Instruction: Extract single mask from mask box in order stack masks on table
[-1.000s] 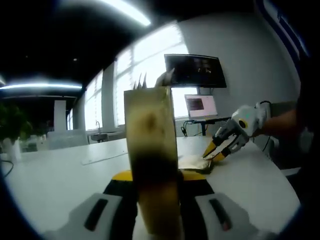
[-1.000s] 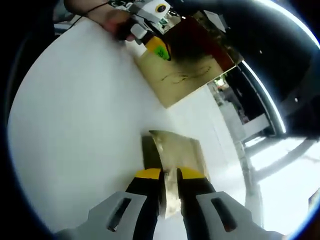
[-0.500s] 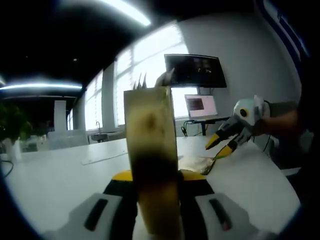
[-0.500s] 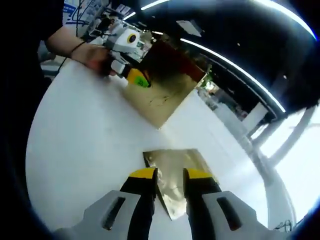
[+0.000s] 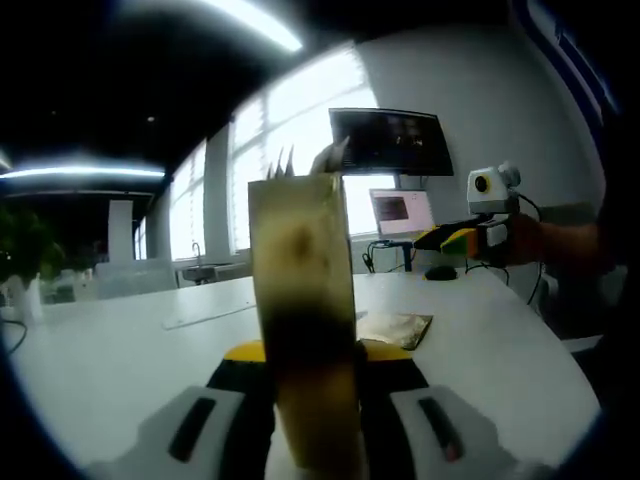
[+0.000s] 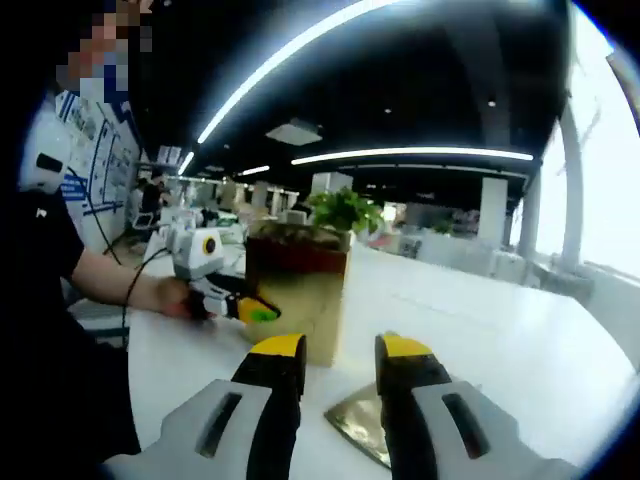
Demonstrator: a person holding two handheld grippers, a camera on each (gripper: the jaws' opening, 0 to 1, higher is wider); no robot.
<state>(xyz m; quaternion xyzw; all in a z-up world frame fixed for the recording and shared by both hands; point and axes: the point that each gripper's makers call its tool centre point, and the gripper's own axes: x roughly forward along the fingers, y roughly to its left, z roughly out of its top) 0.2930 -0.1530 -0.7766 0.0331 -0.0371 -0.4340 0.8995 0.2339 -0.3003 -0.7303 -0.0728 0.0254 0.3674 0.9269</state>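
The right gripper (image 6: 340,352) has let go — its jaws now stand spread and empty, lifted off the mask (image 6: 362,430) it was pinching a second ago, which lies flat on the white table (image 6: 520,350) just below. The left gripper (image 5: 305,350) stays clamped on the mask box (image 5: 300,300), upright on the table. One mask looks placed; the next pull from the box likely follows.
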